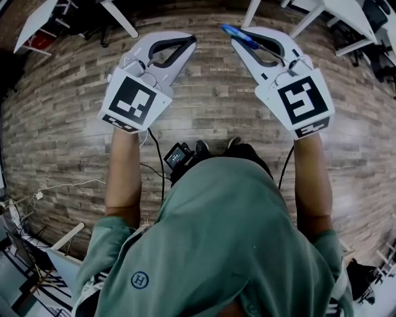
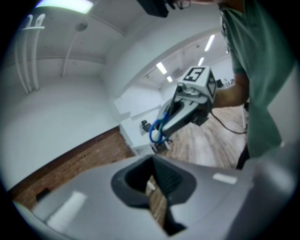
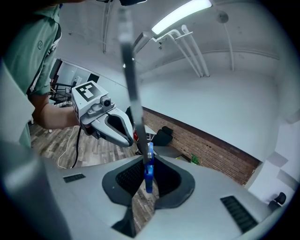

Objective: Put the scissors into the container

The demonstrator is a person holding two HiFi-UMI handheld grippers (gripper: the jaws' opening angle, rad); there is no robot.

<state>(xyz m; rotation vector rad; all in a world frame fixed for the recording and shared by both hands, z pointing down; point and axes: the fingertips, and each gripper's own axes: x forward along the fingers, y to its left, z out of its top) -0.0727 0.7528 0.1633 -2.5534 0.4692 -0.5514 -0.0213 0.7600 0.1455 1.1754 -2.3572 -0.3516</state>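
Note:
The scissors have blue handles and a long metal blade. My right gripper is shut on them, and the blue part pokes out past its tips toward the left. In the right gripper view the blue handle sits pinched between the pads, with the blade rising straight up. My left gripper is held level beside the right one, jaws together with nothing in them. From the left gripper view, the right gripper shows with the blue loops of the scissors at its tip. No container is in any view.
Below both grippers lies a wood-plank floor. White table legs and chairs line the far edge. Cables trail on the floor near the person's feet. A brick wall and a white desk stand farther off.

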